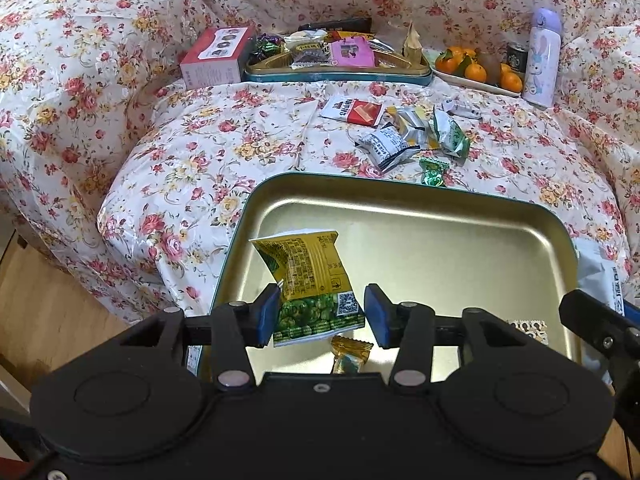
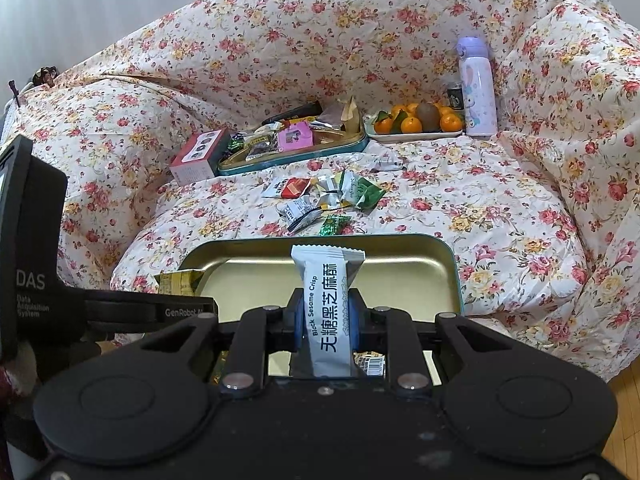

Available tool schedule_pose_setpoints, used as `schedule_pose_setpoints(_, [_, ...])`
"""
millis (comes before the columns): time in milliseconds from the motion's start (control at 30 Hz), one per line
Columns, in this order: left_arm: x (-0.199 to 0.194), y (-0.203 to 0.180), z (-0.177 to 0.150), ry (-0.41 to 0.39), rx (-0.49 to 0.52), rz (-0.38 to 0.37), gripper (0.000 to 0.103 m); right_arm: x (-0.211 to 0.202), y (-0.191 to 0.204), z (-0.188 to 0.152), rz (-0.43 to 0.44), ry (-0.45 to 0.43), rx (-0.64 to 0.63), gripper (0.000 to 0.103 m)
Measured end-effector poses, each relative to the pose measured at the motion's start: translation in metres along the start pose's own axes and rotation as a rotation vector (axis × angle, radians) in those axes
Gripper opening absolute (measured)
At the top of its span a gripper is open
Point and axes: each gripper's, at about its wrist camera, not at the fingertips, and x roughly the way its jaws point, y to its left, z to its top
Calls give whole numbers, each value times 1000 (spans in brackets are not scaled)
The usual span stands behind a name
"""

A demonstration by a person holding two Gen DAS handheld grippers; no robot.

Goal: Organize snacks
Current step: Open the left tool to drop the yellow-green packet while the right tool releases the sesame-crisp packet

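A gold tin tray [image 1: 460, 224] with a teal rim lies near me on the flowered sofa seat; it also shows in the right wrist view [image 2: 400, 264]. My left gripper [image 1: 322, 316] is open over the tray, and a yellow-green pea snack packet [image 1: 312, 280] stands between its blue pads, touching the left one. A small gold candy [image 1: 350, 354] lies in the tray below it. My right gripper [image 2: 329, 322] is shut on a white black sesame crisp bar [image 2: 328, 300], held upright over the tray. Several loose snack packets [image 1: 404, 132] lie on the seat beyond the tray.
A second tin tray [image 1: 340, 76] full of snacks sits at the back, with a pink box [image 1: 218, 56] to its left. A plate of oranges [image 1: 476, 68], a dark can [image 1: 518, 56] and a lilac bottle [image 1: 542, 56] stand at the back right. Wooden floor [image 1: 44, 300] lies lower left.
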Motion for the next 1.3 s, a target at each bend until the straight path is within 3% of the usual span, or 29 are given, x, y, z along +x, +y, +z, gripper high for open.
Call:
schedule_pose_setpoints(167, [0, -1, 0, -1, 2, 4, 59, 0, 1, 0, 2, 0, -1, 23])
schedule_pose_setpoints(733, [-3, -4, -1, -12, 22, 23, 59, -6, 6, 1, 52, -25, -16, 25])
schedule_pose_setpoints(1300, [-3, -6, -4, -3, 34, 7, 59, -3, 5, 0, 35, -5, -9, 25])
